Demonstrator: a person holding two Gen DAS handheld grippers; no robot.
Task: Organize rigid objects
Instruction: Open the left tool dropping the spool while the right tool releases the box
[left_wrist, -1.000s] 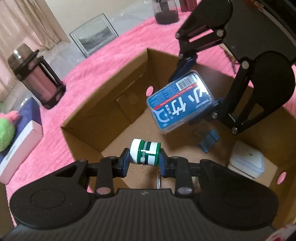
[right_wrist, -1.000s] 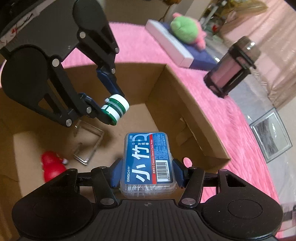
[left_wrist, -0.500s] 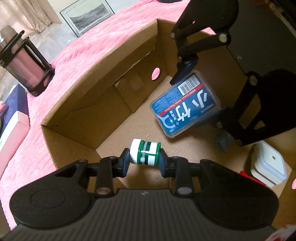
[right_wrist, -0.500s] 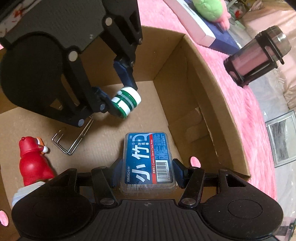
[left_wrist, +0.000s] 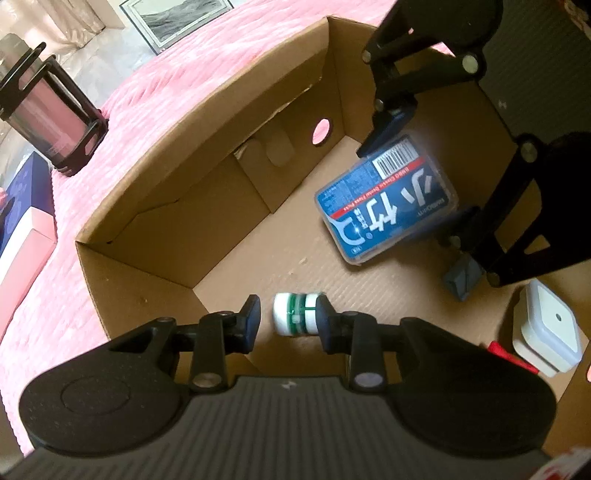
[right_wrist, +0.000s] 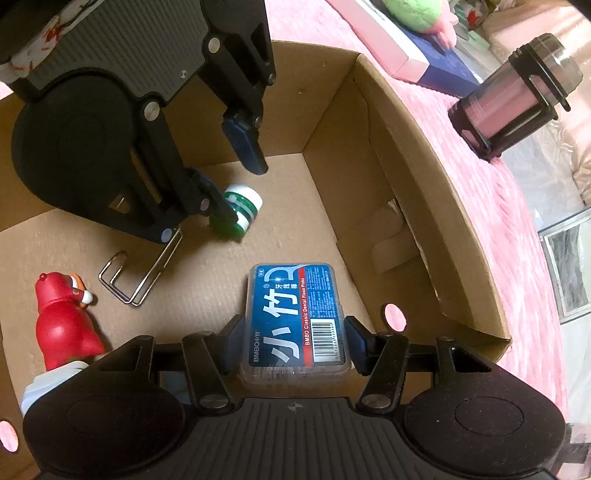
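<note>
Both my tools look alike. My left gripper has a matte black body with fine ribbing across the top, two round black housings at its sides, and black linkage arms pinned with silver screws. Its fingers end in dark blue pads. My right gripper has the same ribbed black shell, a small cross mark at centre, silver pivot screws and blue-padded fingertips.
</note>
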